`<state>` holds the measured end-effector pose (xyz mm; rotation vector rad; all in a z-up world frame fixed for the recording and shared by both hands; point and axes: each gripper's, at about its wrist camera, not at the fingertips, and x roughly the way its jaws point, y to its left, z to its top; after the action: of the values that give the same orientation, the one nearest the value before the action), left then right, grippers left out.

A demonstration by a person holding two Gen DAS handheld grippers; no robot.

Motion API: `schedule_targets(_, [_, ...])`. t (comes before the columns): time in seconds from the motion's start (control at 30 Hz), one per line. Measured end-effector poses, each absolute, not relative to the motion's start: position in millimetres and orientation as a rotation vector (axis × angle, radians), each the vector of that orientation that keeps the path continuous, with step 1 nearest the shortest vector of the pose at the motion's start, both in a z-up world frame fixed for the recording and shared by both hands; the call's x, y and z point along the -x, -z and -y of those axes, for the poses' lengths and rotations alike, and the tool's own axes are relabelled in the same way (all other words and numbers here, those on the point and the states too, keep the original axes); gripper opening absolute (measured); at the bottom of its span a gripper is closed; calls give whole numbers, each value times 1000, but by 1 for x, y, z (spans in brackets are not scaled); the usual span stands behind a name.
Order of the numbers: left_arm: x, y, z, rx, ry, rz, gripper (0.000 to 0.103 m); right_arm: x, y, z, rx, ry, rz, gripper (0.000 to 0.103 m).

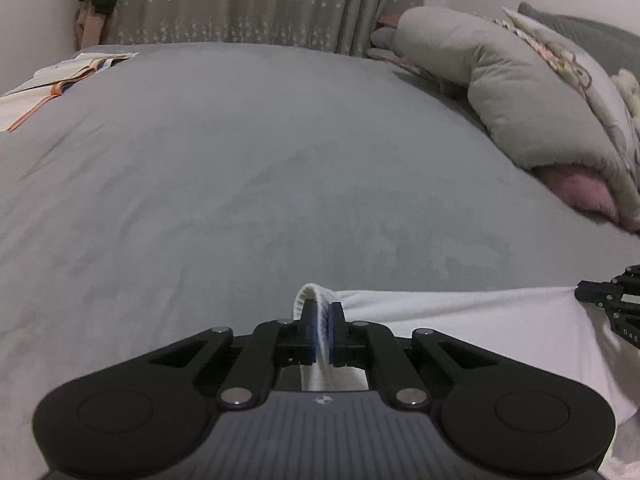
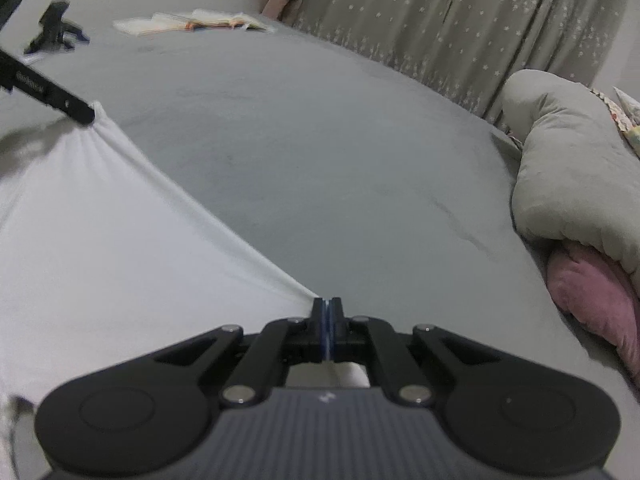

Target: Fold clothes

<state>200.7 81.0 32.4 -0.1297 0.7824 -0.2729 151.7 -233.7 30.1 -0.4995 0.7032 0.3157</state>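
Note:
A white garment [image 1: 460, 332] is stretched over the grey bed [image 1: 260, 160] between both grippers. My left gripper [image 1: 322, 320] is shut on a thick ribbed hem of the white garment, which loops out above the blue pads. In the right wrist view the white garment [image 2: 92, 220] runs taut from the left gripper [image 2: 86, 114] at the upper left down to my right gripper [image 2: 328, 312]. That right gripper is shut on a thin corner of the cloth. In the left wrist view the right gripper [image 1: 584, 294] shows at the right edge, pinching the cloth.
A folded stack of pale clothes with an orange trim [image 1: 60, 80] lies at the far left of the bed. A grey duvet [image 1: 520, 92] and a pink cushion [image 1: 580, 192] are heaped at the right. A star-patterned curtain [image 1: 248, 0] hangs behind.

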Motion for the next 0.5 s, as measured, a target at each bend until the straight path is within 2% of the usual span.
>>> schedule_targets(0.03, [-200, -33, -83, 141, 276, -786, 7, -150, -30, 233, 503, -316, -700, 2])
schedule_targets(0.1, [-196, -38, -91, 167, 279, -788, 9, -145, -33, 235, 504, -307, -685, 16])
schedule_targets(0.17, [-191, -43, -100, 183, 269, -777, 11, -138, -40, 240, 501, -289, -660, 51])
schedule_targets(0.2, [-186, -45, -108, 206, 257, -770, 13, -131, -45, 247, 494, -274, -639, 56])
schedule_targets(0.37, [-153, -54, -145, 332, 228, -763, 15, -99, -65, 289, 389, -179, -622, 57])
schedule_targets(0.5, [-92, -57, -154, 355, 279, -778, 21, -49, -78, 336, 221, -133, -636, 57])
